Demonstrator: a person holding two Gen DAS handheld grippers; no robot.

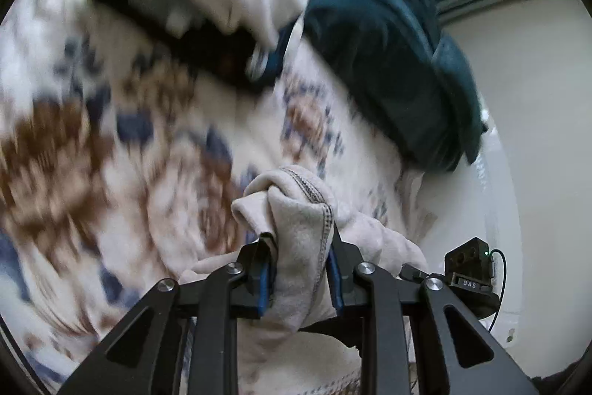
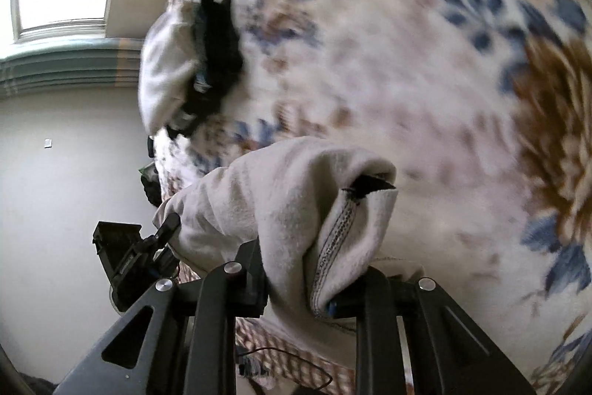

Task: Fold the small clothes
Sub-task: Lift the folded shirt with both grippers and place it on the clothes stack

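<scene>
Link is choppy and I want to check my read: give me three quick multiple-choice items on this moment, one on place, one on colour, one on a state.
1. Where does the dark teal garment lie?
A. on the floral bedspread
B. in the left gripper
C. on the window sill

2. What colour is the cloth in the grippers?
A. red
B. off-white
C. black

3. How is the right gripper?
A. open and empty
B. shut on the cloth
C. shut on the teal garment

Answers: 1 A, it rests on the bedspread near its edge; 2 B, pale fleece with a stitched hem; 3 B, the cloth is bunched between its jaws.
</scene>
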